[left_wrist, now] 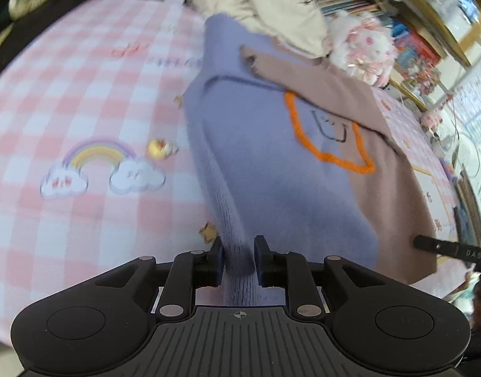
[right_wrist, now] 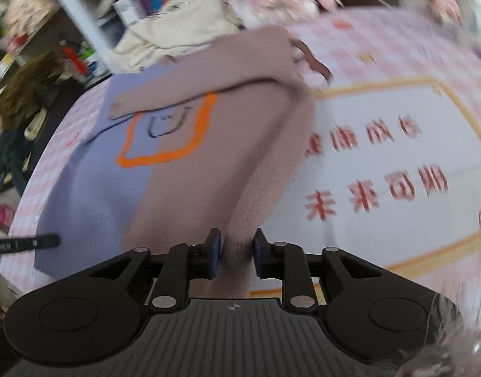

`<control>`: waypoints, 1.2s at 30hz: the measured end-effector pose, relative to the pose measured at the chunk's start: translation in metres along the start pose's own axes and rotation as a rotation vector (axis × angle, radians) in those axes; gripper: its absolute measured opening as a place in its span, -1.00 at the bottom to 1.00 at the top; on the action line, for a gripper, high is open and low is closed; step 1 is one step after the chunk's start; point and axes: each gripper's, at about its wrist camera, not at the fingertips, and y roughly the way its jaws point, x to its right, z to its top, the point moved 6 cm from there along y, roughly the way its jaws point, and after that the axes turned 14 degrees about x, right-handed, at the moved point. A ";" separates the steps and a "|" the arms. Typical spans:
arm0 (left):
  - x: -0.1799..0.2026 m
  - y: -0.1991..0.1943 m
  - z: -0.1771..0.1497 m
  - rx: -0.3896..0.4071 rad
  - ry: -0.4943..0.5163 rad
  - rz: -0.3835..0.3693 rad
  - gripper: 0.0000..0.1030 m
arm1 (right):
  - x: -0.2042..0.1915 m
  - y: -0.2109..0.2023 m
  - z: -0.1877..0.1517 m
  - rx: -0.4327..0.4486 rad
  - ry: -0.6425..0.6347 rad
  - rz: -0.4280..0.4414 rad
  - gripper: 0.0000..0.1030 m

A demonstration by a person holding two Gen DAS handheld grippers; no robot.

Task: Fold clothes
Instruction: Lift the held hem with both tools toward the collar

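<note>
2 grippers, left gripper [left_wrist: 238, 256] pinching purple sweater [left_wrist: 272, 163] hem, right gripper [right_wrist: 233, 251] pinching mauve hem

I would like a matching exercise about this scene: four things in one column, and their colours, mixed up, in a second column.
Things:
1. sweater half at the left gripper
2. sweater half at the right gripper
3. outline on the sweater chest
4. bed sheet

Colours:
A. orange
B. pink and white checks
C. lavender
D. dusty pink-brown

Pairs: 1-C, 2-D, 3-A, 4-B
</note>
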 end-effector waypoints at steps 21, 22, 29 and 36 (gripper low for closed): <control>0.035 -0.003 -0.011 0.014 -0.040 -0.025 -0.90 | 0.042 -0.028 0.005 0.024 0.101 0.037 -0.79; 0.040 -0.003 -0.013 0.014 -0.030 -0.026 -0.90 | 0.045 -0.032 0.005 0.028 0.105 0.037 -0.79; 0.066 -0.009 -0.031 0.012 -0.042 -0.017 -0.91 | 0.072 -0.057 -0.002 0.039 0.151 0.036 -0.79; 0.074 -0.026 -0.052 0.011 -0.110 -0.009 -0.91 | 0.092 -0.087 -0.016 0.037 0.217 0.062 -0.79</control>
